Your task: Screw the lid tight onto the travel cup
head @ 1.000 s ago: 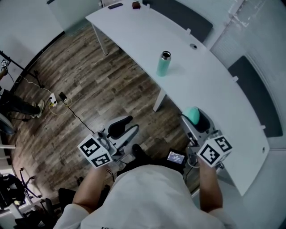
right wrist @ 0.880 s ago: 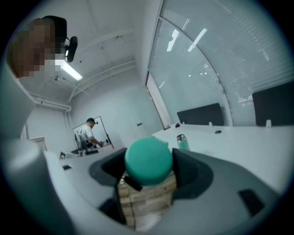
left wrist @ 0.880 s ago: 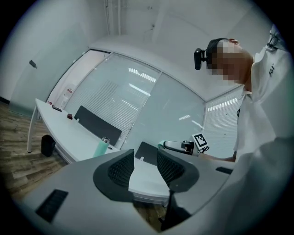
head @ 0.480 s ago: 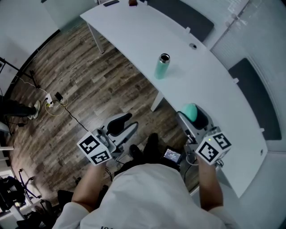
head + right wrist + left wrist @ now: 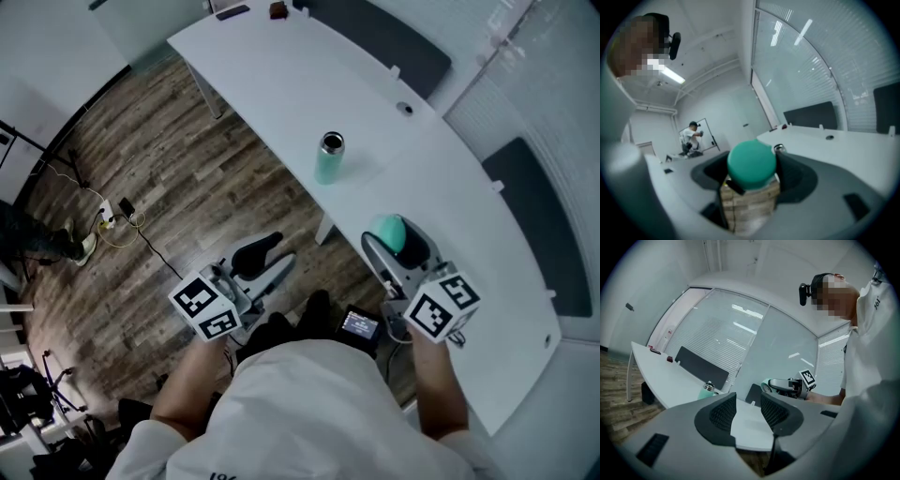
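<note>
The travel cup (image 5: 328,158) is teal with a bare metal rim and stands upright, without a lid, near the front edge of the curved white table (image 5: 281,75). My right gripper (image 5: 395,236) is shut on the teal lid (image 5: 387,230), below and to the right of the cup over the table's edge. In the right gripper view the lid (image 5: 751,164) fills the space between the jaws, with the cup's rim (image 5: 779,148) just behind it. My left gripper (image 5: 271,262) hangs over the floor, open and holding nothing. The left gripper view shows the cup (image 5: 707,391) ahead of the left gripper (image 5: 749,411).
Two small dark objects (image 5: 253,11) lie at the table's far end. Dark panels (image 5: 375,37) stand behind the table. A table leg (image 5: 326,228) drops below the cup. Cables and a power strip (image 5: 112,211) lie on the wood floor at left. A person (image 5: 691,136) stands far off.
Both grippers have moved forward toward the table, and the cup now sits closer to them in the head view. The lid stays in the right gripper.
</note>
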`<state>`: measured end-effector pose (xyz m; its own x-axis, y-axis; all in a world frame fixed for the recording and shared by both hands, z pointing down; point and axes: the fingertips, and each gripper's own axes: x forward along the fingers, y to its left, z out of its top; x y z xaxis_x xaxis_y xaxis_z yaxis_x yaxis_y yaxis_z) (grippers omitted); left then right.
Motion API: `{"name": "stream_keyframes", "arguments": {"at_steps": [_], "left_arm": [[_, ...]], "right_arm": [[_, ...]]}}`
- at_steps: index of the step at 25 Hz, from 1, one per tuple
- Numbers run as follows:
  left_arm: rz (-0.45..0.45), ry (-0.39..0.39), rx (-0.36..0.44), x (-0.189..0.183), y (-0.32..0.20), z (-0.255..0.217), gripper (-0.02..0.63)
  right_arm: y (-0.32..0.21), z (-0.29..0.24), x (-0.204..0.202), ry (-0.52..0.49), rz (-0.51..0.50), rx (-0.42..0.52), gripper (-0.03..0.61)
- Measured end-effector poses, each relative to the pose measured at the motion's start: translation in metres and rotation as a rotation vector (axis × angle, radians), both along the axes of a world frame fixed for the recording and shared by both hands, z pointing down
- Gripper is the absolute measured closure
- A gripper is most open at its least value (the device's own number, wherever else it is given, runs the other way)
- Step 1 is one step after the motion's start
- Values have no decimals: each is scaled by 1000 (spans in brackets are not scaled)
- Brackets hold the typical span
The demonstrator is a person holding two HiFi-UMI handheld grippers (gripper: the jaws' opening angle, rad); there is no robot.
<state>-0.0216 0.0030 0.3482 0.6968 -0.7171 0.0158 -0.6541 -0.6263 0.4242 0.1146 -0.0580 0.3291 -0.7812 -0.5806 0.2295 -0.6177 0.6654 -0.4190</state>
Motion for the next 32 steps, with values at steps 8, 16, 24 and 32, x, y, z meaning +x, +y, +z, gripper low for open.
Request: {"name": "stream_keyframes", "arguments": {"at_steps": [8, 16, 24, 32], "left_arm": [[33, -26, -18, 10, -18, 9, 437], [94, -45, -32, -6, -41, 17, 406], [137, -79, -20, -14, -68, 25, 380], [163, -109, 7, -11, -100, 32, 373]], "right_arm": [[-13, 12, 2, 4, 8, -31, 259], [-28, 14, -7, 18, 89, -43, 259], [-41, 12, -15, 30, 137, -34, 259], [-66, 14, -25, 58, 150, -28, 259]]}}
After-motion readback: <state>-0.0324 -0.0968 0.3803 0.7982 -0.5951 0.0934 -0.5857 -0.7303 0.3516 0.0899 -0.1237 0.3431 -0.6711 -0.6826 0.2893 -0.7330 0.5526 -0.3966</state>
